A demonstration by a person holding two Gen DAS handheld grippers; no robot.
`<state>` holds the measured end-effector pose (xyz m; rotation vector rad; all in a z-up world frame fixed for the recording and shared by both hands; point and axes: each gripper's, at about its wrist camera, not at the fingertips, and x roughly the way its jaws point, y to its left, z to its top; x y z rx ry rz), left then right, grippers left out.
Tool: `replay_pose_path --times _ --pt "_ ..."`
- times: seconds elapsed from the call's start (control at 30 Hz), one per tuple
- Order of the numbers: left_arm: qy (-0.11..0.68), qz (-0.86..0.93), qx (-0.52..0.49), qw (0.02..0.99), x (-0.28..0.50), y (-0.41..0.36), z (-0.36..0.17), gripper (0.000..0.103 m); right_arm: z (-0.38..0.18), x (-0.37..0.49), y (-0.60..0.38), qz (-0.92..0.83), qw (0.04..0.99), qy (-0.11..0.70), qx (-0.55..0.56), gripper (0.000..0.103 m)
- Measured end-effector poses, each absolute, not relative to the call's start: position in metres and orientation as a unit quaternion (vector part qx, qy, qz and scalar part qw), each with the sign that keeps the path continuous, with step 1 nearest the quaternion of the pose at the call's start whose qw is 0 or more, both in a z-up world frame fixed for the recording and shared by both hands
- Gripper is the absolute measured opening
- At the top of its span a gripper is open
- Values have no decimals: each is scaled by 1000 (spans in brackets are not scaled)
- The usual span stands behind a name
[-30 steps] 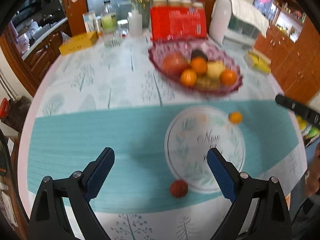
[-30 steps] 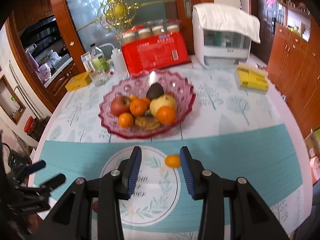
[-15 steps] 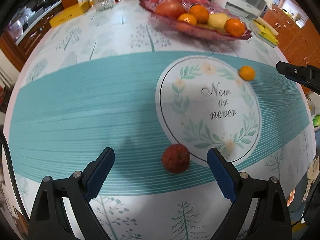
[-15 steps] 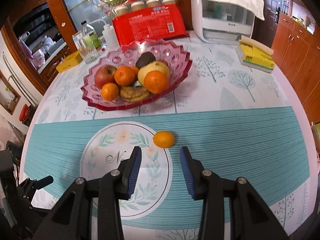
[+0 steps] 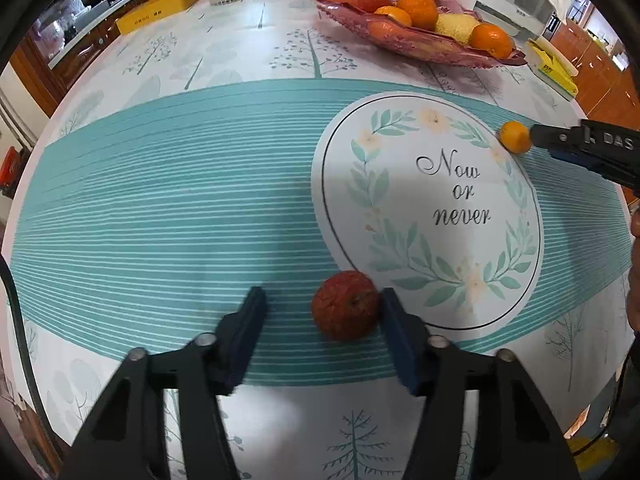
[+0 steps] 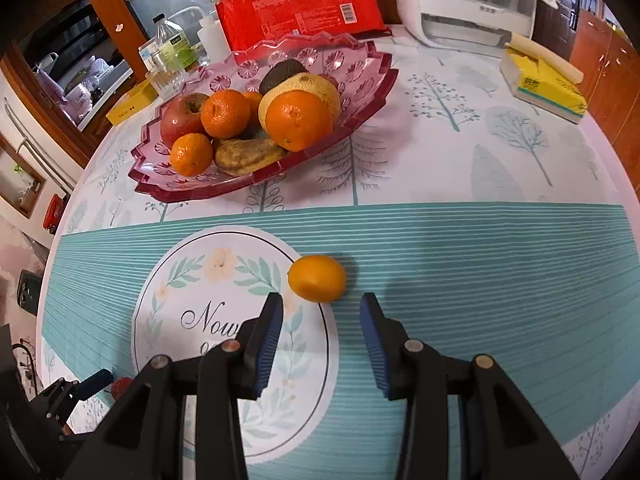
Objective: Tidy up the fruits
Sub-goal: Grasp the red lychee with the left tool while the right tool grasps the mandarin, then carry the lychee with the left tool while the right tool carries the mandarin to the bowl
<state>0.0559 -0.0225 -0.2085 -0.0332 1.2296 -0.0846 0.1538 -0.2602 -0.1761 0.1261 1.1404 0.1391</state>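
A wrinkled red fruit (image 5: 346, 306) lies on the teal striped tablecloth, at the edge of the round "Now or never" print. My left gripper (image 5: 322, 300) is down around it and its jaws are closing. The right pad (image 5: 390, 312) touches the fruit, while the left pad (image 5: 252, 316) is still a gap away. A small orange (image 6: 317, 278) rests just beyond the tips of my right gripper (image 6: 322, 304), whose jaws stand narrowly apart with nothing between them. The pink glass fruit bowl (image 6: 360, 68) behind holds an apple, oranges and other fruit.
At the table's far side stand a red package (image 6: 300, 4), a white appliance (image 6: 472, 4), bottles and a glass (image 6: 168, 76). A yellow tissue pack (image 6: 544, 84) lies at the right and a yellow box (image 5: 156, 16) at the far left. The table edge curves close on both sides.
Both grippers have come down toward the table. The left gripper's jaws narrowed from wide open to either side of the red fruit. The right gripper drew close to the small orange.
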Motion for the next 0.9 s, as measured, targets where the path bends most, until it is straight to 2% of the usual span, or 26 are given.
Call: replay_pose_path --times 0.07,0.23,0.8,0.9 --pt "574 -40 -15 817 56 -24 -208 41 -179 158 -258 70 838 539 58 40" --pt "571 -35 -16 820 56 -24 -207 32 -187 167 -252 81 835 542 50 40" --pt "564 -35 -30 825 58 -20 -207 31 -203 174 -248 80 830 551 30 40" --pt "563 -36 -33 825 58 -19 -207 31 -203 170 -245 82 831 550 19 37"
